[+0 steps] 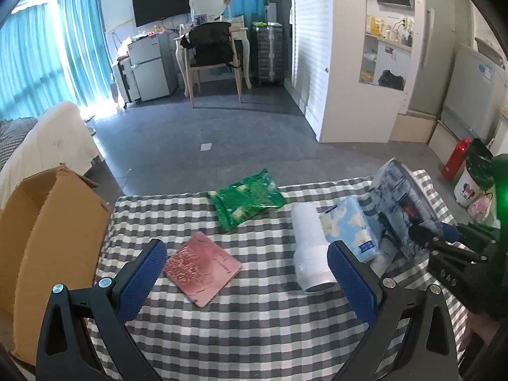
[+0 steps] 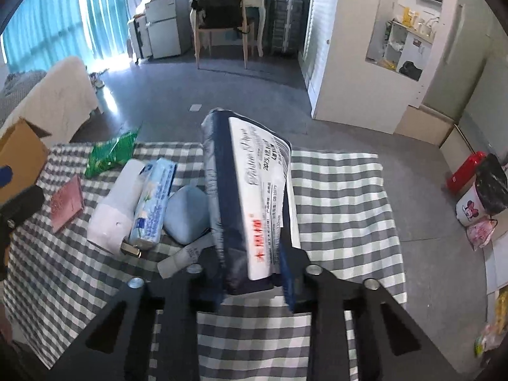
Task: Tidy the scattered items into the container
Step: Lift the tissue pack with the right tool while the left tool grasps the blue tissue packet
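Observation:
My right gripper (image 2: 250, 270) is shut on a dark blue and white tissue pack (image 2: 250, 197) and holds it tilted above the checked table; the pack also shows in the left wrist view (image 1: 403, 209). My left gripper (image 1: 247, 273) is open and empty above the table, with a pink booklet (image 1: 203, 268) and a white roll (image 1: 309, 247) between its fingers' span. A green packet (image 1: 247, 201), a light blue tissue pack (image 1: 349, 227) and a pale blue pouch (image 2: 185, 214) lie on the cloth. An open cardboard box (image 1: 47, 238) stands at the table's left edge.
The checked cloth (image 2: 336, 209) covers the table. A small white tube (image 2: 181, 258) lies near the right gripper. On the floor to the right stand a red bottle (image 1: 455, 158) and a bin with a black bag (image 2: 490, 187). A white-covered sofa (image 1: 47, 139) is at the left.

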The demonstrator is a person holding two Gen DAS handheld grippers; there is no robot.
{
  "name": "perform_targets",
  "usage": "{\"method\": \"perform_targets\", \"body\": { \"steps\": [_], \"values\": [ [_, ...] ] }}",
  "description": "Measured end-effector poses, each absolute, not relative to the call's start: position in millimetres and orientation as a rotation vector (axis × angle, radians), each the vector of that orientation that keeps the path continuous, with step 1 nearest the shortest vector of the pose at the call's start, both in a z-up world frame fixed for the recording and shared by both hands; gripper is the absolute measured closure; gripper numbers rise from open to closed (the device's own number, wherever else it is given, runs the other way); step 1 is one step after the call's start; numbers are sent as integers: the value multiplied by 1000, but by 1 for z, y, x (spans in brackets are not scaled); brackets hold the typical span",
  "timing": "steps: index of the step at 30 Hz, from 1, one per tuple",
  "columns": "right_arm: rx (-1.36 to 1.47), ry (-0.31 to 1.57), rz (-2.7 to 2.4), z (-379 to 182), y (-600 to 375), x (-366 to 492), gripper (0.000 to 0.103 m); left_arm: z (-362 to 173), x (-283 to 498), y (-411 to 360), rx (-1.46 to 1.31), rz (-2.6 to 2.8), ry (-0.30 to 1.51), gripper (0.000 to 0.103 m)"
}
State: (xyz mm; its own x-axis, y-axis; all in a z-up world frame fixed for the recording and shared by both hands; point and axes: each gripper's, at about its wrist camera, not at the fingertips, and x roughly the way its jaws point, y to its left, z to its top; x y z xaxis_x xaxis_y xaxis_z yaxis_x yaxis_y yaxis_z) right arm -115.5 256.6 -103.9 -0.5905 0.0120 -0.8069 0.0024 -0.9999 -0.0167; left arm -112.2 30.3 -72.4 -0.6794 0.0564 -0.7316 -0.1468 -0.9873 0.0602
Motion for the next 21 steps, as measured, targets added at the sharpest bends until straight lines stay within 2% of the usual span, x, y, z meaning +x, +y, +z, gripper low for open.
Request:
{"method": "perform_targets", "body": {
  "steps": [9,14,21],
  "values": [
    [-1296,19,2802,-75,281,-98,81,-77,-118,70,-1176,2706,167,0],
    [-1251,47,2799,-63,295,-84,81,-86,-119,112,-1132,2670,267,0],
    [-1236,68,2774,-58,312,-75,81,-92,-122,143,-1112,2619,254,0]
  ]
}}
